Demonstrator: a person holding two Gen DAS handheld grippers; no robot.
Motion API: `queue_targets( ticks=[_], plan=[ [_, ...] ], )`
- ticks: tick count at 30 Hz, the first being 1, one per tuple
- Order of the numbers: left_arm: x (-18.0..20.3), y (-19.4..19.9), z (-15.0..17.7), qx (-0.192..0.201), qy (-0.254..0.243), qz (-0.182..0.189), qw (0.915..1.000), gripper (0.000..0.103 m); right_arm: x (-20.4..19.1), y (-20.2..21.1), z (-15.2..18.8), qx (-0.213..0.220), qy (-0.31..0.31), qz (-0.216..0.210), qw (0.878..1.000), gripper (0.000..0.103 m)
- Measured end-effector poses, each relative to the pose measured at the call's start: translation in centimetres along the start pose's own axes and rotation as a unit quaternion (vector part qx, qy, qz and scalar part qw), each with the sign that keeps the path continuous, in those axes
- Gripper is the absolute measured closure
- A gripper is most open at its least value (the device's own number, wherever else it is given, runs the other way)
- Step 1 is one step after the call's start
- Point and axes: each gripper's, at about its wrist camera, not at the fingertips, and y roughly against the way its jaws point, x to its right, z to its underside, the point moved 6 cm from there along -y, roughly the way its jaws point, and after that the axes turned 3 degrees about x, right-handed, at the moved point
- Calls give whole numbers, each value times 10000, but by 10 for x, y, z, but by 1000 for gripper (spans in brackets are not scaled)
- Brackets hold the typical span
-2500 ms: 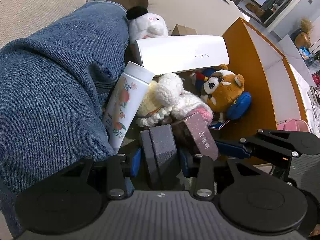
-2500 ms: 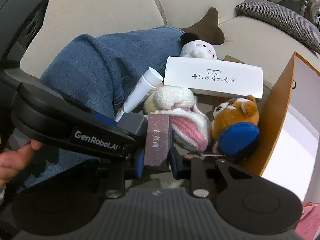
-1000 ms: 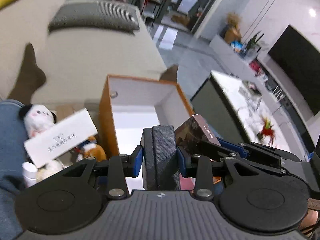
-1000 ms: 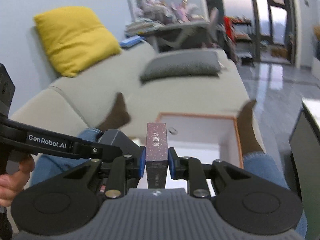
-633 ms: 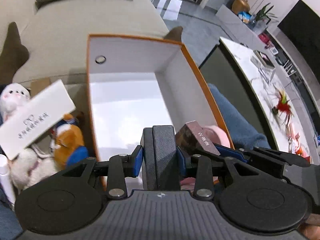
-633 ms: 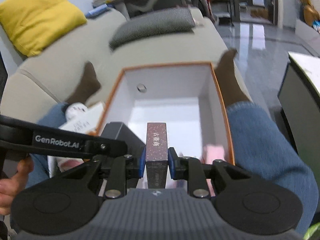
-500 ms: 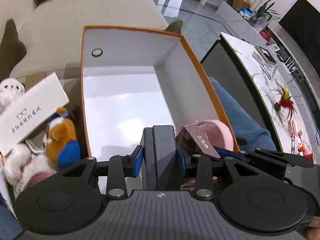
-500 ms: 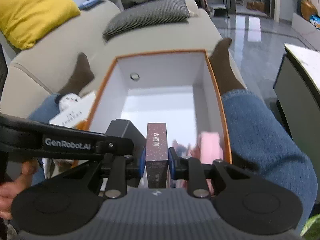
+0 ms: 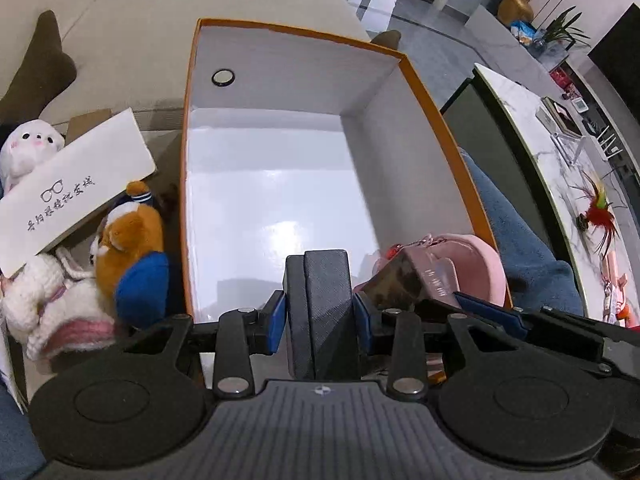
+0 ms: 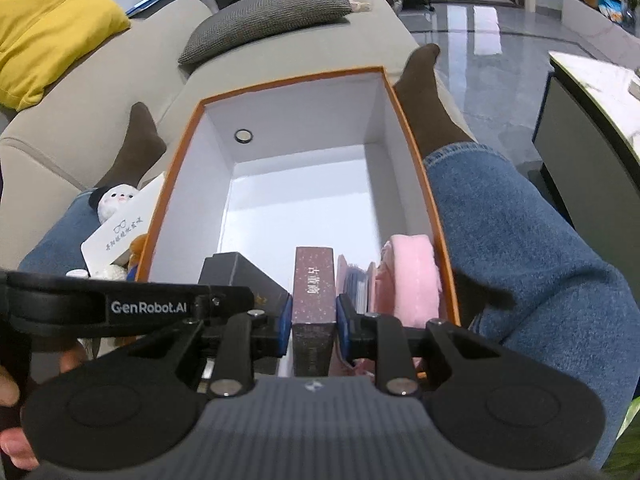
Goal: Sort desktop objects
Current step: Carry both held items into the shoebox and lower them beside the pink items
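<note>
Both hand-held grippers have come down from the toy pile to the near end of the orange box (image 10: 424,184). The left hand-held gripper (image 9: 320,316) clamps a black case (image 9: 324,300); the right hand-held gripper (image 10: 312,320) clamps a maroon box (image 10: 314,280). Release seems next.

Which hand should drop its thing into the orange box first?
Probably the left. Its gripper holds the black case over bare white floor of the orange box. The right gripper holds the maroon box beside a pink pouch, a tighter spot.

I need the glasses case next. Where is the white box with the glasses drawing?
In the left wrist view the white box lies left of the orange box, outside it, propped over the soft toys.
</note>
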Motion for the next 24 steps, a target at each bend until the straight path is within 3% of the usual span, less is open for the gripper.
queue_targets(
  ticks=[8, 15, 24],
  plan=[
    [6, -7, 8, -220, 5, 102, 9997, 62, 11, 5, -3, -80, -312, -202, 9993, 78],
    [12, -20, 14, -330, -41, -93, 9994, 62, 16, 19, -8, 146, -450, -297, 9984, 78],
    [12, -32, 15, -512, 207, 194, 9983, 62, 27, 18, -12, 213, -487, -203, 9984, 77]
  ],
)
